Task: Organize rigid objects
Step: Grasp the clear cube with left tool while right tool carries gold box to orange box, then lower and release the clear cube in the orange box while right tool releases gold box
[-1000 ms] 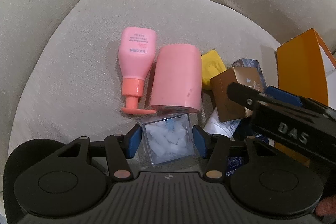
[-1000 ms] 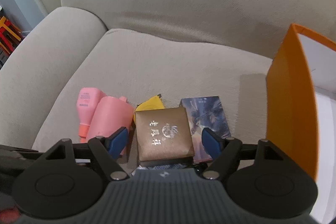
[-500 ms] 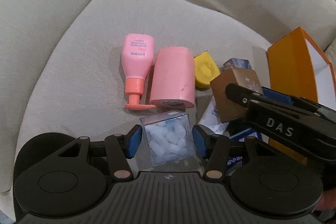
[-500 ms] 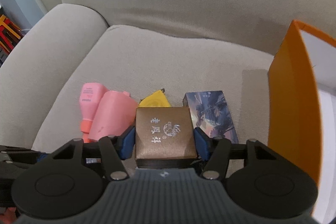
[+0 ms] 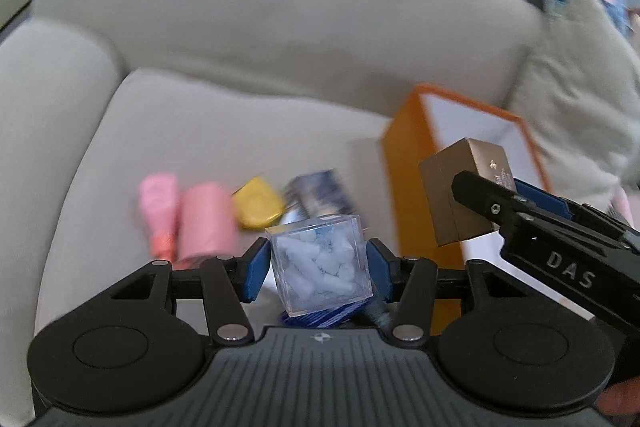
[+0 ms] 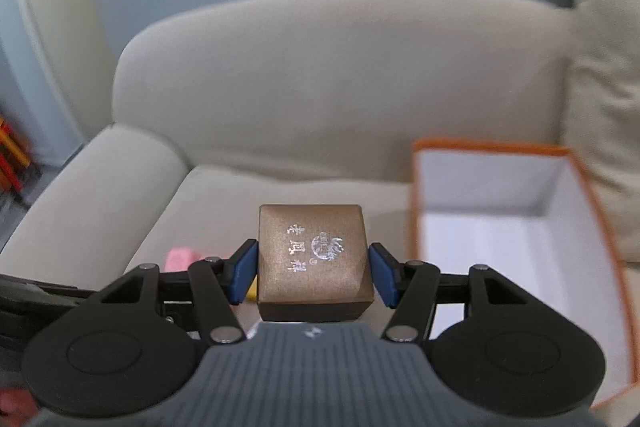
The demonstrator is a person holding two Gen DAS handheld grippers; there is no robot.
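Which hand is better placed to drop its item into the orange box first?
Right: its gripper holds the brown box beside the orange box; the left's clear cube sits farther away.

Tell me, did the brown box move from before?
Yes. The brown box, clamped in the right gripper, has lifted off the sofa seat toward the orange box.

Soft even light, motion-blurred background

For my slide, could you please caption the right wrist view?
Right tongs hold a brown box lifted above the sofa seat, beside an open orange bin.
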